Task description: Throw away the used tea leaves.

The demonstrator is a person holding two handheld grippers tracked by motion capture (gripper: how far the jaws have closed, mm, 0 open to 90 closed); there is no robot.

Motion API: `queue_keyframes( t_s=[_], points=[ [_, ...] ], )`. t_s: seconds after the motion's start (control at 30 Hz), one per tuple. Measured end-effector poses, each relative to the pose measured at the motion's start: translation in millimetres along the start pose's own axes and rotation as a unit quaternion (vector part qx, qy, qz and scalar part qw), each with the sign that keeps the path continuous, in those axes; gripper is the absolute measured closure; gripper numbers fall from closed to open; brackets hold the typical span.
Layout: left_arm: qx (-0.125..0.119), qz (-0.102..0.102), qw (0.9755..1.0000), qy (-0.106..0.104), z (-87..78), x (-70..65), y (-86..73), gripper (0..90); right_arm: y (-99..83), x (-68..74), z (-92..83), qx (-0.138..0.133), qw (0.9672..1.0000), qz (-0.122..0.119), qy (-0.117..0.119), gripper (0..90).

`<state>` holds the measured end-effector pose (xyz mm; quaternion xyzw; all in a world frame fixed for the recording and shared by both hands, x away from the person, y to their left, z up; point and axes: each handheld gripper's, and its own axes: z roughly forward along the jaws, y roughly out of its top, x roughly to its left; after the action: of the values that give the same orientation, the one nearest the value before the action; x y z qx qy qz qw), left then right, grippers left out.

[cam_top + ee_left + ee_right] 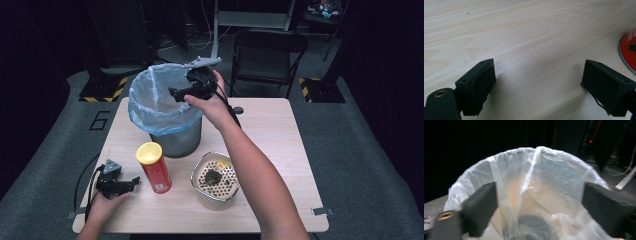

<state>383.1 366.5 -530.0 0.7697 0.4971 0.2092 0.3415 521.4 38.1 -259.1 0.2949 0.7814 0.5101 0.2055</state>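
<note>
A mesh bin lined with a pale blue bag stands at the back left of the wooden table. Held over the bin's right rim, my right gripper points left into the opening, open, with nothing between its jaws. In the right gripper view the bag's white inside spreads between the two black pads. My left gripper rests on the table at the front left, open and empty, with bare wood between its pads. A red can with a yellow lid stands just right of it; its base shows in the left gripper view.
A metal strainer cup holding dark scraps sits at the front centre, under my right forearm. A black folding chair stands beyond the table's far edge. Dark floor surrounds the table.
</note>
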Motion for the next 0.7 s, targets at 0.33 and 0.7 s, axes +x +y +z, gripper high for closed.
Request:
queue_keyframes(
  t_s=[0.33, 0.7],
  points=[
    [-0.005, 0.002, 1.0, 0.001, 0.9, -1.0, -0.6, 11.3, -30.8, -20.5, -58.1, -0.043, 0.9989, 0.005, 0.018, 29.4],
    [-0.001, -0.008, 0.9999, 0.008, -0.8, -3.9, -0.7, 11.7, -82.4, -36.2, -102.4, -0.025, 0.9994, -0.003, -0.024, 30.0]
  ],
)
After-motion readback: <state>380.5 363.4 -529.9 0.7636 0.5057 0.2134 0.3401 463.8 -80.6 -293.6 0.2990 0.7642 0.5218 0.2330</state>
